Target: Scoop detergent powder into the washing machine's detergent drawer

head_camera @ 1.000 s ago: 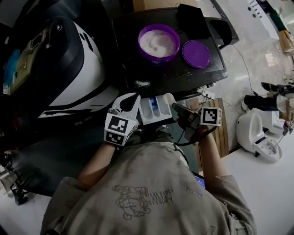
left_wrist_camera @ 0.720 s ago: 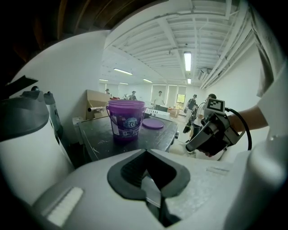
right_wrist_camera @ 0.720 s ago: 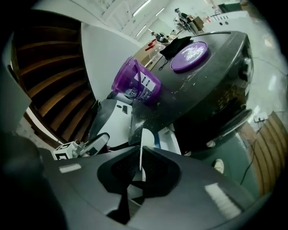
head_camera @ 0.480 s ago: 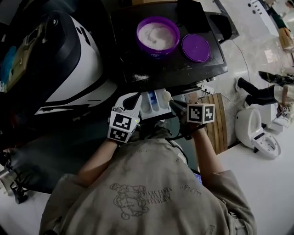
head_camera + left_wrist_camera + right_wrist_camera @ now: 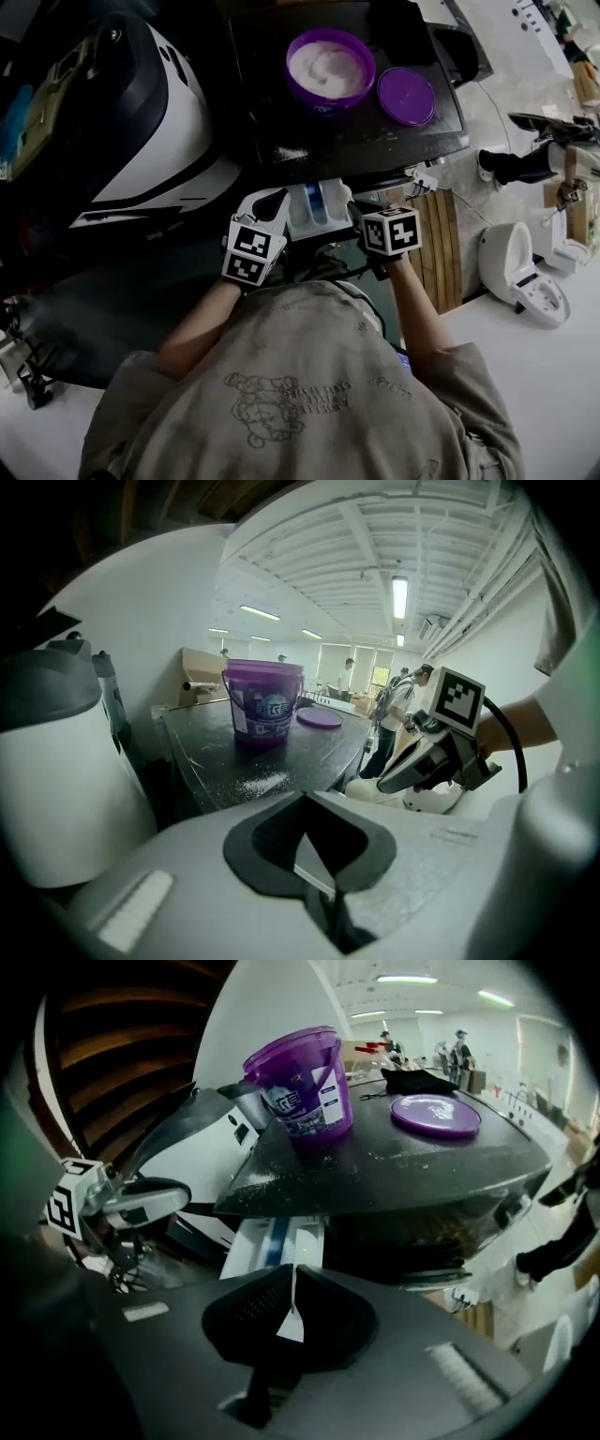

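My left gripper [image 5: 270, 199] and right gripper [image 5: 357, 215] were both closed on nothing, right beside the detergent drawer [image 5: 305, 223] in mid-frame, so a crooked push could have jammed it.

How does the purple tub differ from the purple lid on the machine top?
The tub stands upright and open, with white powder inside; the lid lies flat beside it, not touching it. The tub is a deep container with a printed label; the lid is a thin, plain disc. Both are purple and sit on the dark machine top.
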Tool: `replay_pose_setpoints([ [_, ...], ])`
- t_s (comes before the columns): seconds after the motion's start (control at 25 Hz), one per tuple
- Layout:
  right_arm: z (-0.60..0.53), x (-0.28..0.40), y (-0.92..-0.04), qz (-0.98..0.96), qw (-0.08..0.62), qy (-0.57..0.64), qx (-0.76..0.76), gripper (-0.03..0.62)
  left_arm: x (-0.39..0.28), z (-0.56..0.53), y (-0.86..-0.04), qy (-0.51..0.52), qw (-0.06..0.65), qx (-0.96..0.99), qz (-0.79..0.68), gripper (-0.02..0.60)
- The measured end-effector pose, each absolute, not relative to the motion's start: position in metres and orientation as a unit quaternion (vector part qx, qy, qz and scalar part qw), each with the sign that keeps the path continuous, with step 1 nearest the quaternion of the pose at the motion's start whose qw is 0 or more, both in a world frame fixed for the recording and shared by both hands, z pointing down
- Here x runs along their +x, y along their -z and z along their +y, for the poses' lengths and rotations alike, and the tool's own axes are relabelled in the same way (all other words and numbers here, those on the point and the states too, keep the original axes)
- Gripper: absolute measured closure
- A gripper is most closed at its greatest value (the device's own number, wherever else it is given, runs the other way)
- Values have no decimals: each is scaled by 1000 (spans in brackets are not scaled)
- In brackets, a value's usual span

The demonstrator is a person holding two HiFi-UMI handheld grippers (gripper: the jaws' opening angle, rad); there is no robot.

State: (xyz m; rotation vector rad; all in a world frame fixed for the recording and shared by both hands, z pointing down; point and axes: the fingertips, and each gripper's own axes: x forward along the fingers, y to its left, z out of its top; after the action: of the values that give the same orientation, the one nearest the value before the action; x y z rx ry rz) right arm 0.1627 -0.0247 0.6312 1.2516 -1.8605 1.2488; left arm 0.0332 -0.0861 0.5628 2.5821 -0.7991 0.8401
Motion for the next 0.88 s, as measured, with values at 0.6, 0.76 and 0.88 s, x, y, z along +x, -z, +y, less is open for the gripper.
replay_pose_setpoints([
  [0.6,-34,152,-637,-710,474,-271,444,556,18,-94,-578,-297,175,892,-293,581],
  [0.76,-36,147,-636,-708,500,-231,442,556,13,-92,-579,-294,179,892,-294,581],
  [0.88,-37,146,-635,-697,522,-202,449,556,10,-91,-578,-288,183,893,-293,581],
])
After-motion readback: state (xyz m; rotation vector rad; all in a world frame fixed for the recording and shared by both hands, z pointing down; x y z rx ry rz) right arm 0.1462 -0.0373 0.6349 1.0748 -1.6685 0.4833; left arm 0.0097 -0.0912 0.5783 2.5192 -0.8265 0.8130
